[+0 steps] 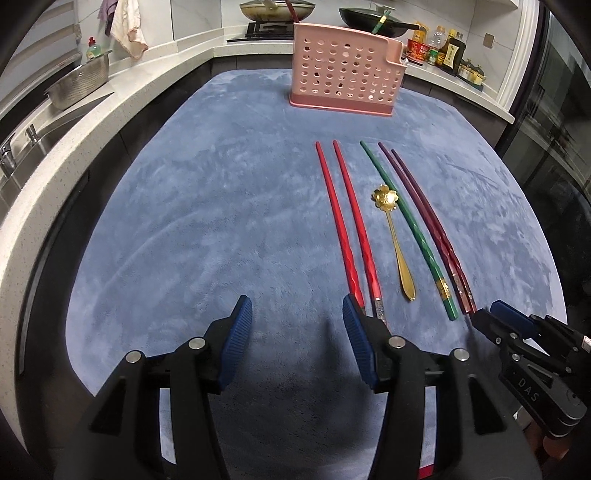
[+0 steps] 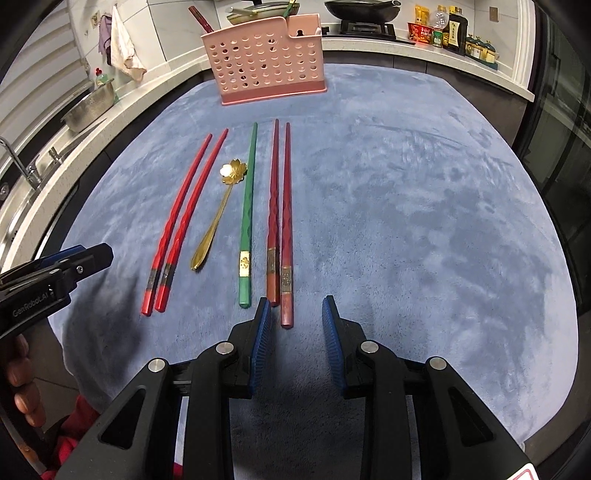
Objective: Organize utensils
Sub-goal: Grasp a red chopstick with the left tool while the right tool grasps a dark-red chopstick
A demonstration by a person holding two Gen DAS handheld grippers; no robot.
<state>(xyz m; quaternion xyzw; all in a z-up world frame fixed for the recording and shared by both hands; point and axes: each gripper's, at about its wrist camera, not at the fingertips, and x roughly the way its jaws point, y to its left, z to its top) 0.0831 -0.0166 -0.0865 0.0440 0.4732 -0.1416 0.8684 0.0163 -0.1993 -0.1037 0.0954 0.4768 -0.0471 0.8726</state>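
A pink perforated utensil holder (image 1: 345, 75) (image 2: 267, 66) stands at the far side of the blue mat, with a dark red and a green chopstick in it. On the mat lie two red chopsticks (image 1: 345, 225) (image 2: 181, 218), a gold flower spoon (image 1: 395, 236) (image 2: 218, 214), one green chopstick (image 1: 406, 225) (image 2: 248, 214) and two dark red chopsticks (image 1: 432, 229) (image 2: 280, 218). My left gripper (image 1: 297, 308) is open and empty, left of the red chopsticks' near ends. My right gripper (image 2: 297, 308) (image 1: 491, 314) is open and empty, just before the dark red chopsticks' near ends.
The blue mat (image 1: 221, 221) (image 2: 424, 221) covers the table. A white counter runs around it with a steel colander (image 1: 79, 85) (image 2: 86, 107), a sink tap (image 2: 22, 162), pans on a stove (image 1: 277, 11) (image 2: 364, 9) and sauce bottles (image 1: 443, 48) (image 2: 443, 31).
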